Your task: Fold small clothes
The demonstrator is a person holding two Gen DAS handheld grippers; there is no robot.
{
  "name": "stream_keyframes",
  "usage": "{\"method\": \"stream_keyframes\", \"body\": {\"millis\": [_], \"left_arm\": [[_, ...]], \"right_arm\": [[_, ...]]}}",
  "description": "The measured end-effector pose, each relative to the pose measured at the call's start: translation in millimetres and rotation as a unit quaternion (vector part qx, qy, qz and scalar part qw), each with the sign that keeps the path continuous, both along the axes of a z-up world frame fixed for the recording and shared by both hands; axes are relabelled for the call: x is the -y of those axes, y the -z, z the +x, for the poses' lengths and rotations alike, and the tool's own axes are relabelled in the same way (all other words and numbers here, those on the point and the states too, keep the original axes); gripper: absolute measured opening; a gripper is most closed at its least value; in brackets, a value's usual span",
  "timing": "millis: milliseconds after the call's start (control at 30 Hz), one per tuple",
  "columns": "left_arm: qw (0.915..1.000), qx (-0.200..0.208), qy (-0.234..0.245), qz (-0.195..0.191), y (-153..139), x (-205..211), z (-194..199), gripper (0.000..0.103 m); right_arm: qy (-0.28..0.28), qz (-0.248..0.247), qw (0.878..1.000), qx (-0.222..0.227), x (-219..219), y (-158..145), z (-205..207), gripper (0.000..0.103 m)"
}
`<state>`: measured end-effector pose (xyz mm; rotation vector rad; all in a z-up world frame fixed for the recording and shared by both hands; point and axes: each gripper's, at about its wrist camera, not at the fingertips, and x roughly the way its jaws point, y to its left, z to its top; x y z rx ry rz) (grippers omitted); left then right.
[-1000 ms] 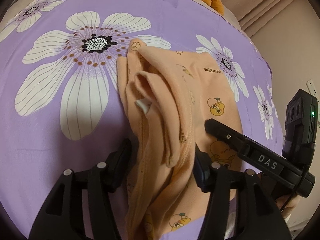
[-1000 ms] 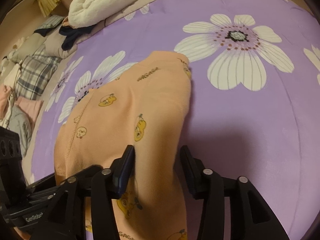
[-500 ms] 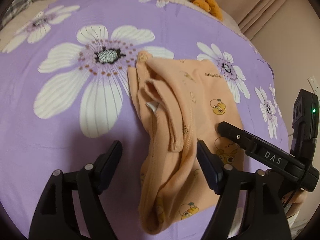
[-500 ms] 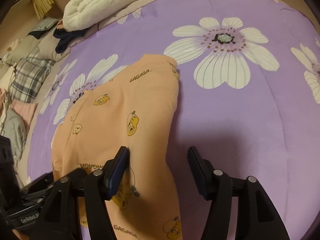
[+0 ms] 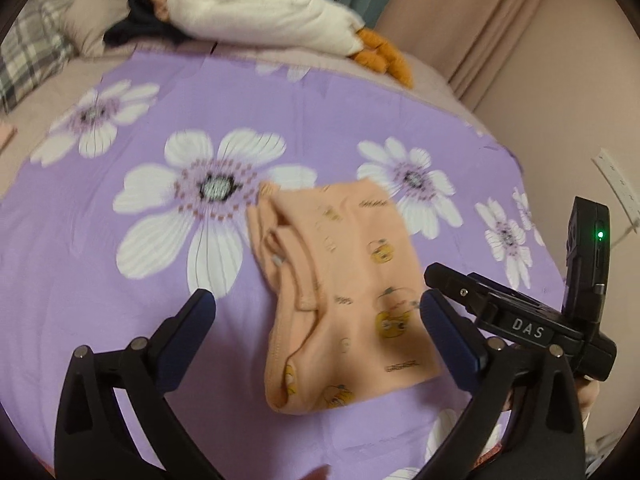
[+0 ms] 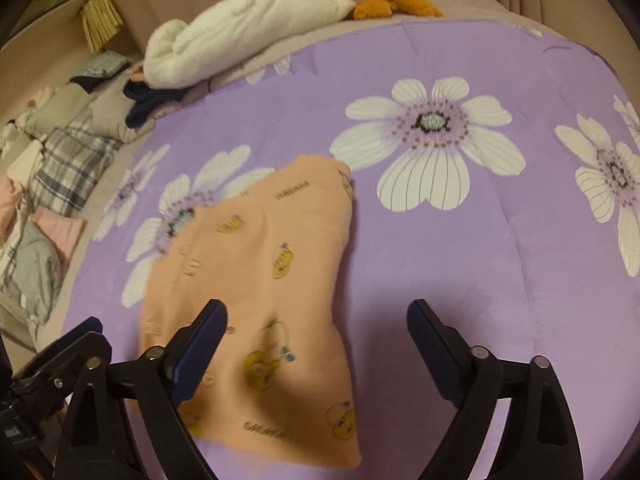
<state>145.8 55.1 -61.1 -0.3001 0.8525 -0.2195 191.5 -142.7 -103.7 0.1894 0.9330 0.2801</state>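
A small peach garment (image 5: pixel 344 292) printed with yellow cartoon faces lies folded on the purple flowered sheet (image 5: pixel 100 280). Its bunched seam edge faces left in the left wrist view. My left gripper (image 5: pixel 316 312) hangs above it, jaws still opening wide, pads clear of the cloth. The same garment (image 6: pixel 260 280) shows in the right wrist view, lying flat. My right gripper (image 6: pixel 316 320) is above its near right edge, jaws opening, nothing pressed between them. The right gripper's black body (image 5: pixel 520 320) appears at the right of the left wrist view.
A white plush toy with orange feet (image 5: pixel 272 12) lies at the far end of the bed. Plaid and pink clothes (image 6: pixel 64 176) are piled at the left beside a grey pillow. A beige wall (image 5: pixel 560 80) stands close on the right.
Both grippers have let go of the peach garment, opened wide and risen away from it. The garment now lies flat on the sheet, smaller in both views.
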Motion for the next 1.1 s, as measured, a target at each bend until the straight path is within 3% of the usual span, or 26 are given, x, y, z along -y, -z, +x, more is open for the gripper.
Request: {"method": "stream_keyframes", "body": {"millis": [100,267,400,667,1100], "left_arm": [[0.9996,0.025,0.003,0.012,-18.8,3.5,-13.8,0.103],[0.9985,0.052,0.001,0.016,-45.4,2.9,-35.5,0.103],[0.9976,0.065,0.0,0.022,-57.4,2.1,-51.6,0.103],[0.9971,0.054,-0.006,0.054,-47.7,2.2,-69.7,0.103],[0.9983,0.004,-0.014,0.056,-25.9,-4.6,-78.2,0.103]], "right_arm": [[-0.005,-0.001,0.999,0.039,-1.9,-25.0,-16.5,0.102],[-0.005,-0.019,0.994,0.111,-7.2,-65.7,-48.7,0.102],[0.0,-0.004,0.99,0.14,-4.0,-84.7,-69.6,0.102],[0.001,-0.006,0.99,0.142,-4.7,-84.1,-92.3,0.102],[0.015,-0.022,0.994,0.11,-12.5,-67.8,-102.0,0.102]]}}
